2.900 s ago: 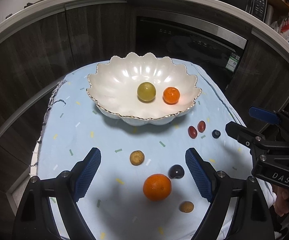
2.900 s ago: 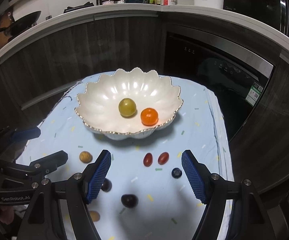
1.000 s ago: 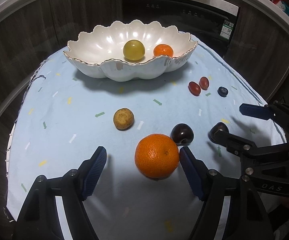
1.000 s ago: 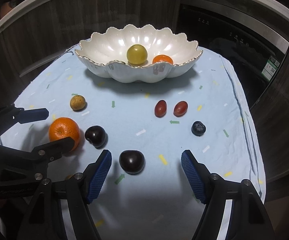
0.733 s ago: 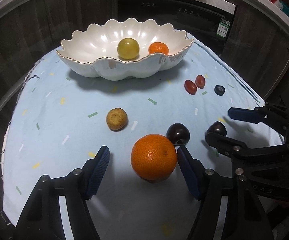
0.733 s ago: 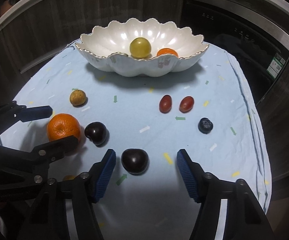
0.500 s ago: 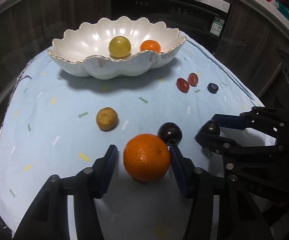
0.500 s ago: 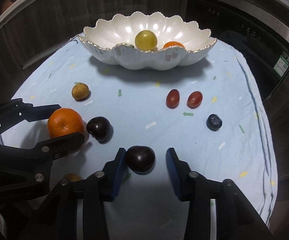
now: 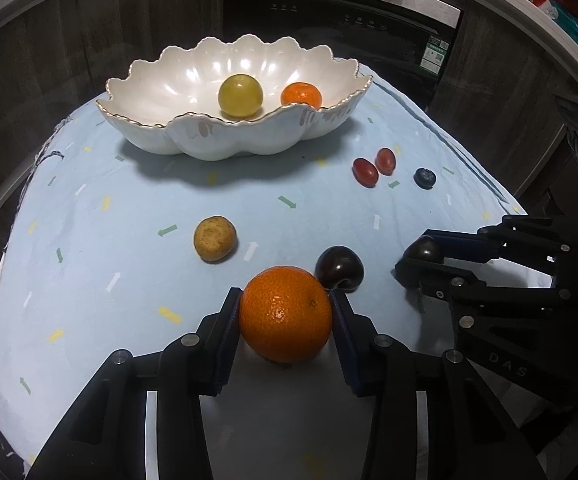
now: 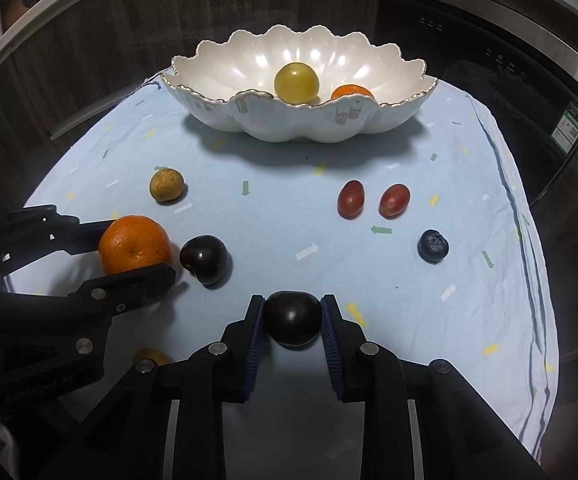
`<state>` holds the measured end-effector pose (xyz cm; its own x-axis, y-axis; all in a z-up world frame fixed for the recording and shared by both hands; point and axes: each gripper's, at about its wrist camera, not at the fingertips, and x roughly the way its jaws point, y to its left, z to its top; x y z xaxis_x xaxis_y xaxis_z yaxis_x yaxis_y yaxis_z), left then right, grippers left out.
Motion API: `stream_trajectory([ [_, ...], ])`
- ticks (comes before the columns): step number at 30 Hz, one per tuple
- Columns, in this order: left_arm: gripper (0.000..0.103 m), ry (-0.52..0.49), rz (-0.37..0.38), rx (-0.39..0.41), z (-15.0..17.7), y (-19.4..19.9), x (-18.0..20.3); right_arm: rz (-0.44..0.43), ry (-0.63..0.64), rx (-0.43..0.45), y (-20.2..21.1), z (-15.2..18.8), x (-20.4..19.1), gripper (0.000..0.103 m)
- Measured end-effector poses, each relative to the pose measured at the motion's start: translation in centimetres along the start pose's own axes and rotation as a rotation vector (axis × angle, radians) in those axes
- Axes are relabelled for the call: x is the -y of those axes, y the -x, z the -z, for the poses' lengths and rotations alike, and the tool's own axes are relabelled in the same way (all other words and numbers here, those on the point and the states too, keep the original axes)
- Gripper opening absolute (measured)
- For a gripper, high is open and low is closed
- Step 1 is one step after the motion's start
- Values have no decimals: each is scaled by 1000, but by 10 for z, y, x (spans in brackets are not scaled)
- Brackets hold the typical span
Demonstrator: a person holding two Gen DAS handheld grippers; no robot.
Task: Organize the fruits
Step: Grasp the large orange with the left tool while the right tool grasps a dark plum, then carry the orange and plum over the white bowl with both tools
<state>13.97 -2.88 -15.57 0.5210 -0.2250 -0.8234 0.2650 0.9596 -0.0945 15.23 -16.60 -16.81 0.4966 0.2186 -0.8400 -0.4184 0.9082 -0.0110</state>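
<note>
Both grippers closing on fruit near the cloth's front edge

The left gripper (image 9: 285, 312) pinches the orange (image 9: 285, 314), the right gripper (image 10: 292, 320) the plum (image 10: 292, 318), pads touching. Squeeze gently, lift straight, clear the bowl (image 10: 409, 80) rim.

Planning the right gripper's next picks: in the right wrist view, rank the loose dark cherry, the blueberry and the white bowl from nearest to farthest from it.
From the right gripper, closing on a cherry:
1. Loose dark cherry, left.
2. Blueberry, right.
3. White bowl, far back.
</note>
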Motion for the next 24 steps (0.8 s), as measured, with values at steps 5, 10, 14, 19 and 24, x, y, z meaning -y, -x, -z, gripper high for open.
stream_trajectory([
  [5,42,4,-9,13,-1,5,-1,1,-5,10,3,-3,1,29],
  [10,42,7,-18,27,-3,11,-1,1,-4,25,9,-5,0,29],
  [14,42,21,-23,41,-9,18,-4,3,-1,44,17,-10,-1,29],
  [19,42,35,-27,66,-21,28,-8,8,-1,73,26,-21,1,29],
  [24,42,47,-30,91,-37,36,-15,8,-18,108,34,-37,5,29],
])
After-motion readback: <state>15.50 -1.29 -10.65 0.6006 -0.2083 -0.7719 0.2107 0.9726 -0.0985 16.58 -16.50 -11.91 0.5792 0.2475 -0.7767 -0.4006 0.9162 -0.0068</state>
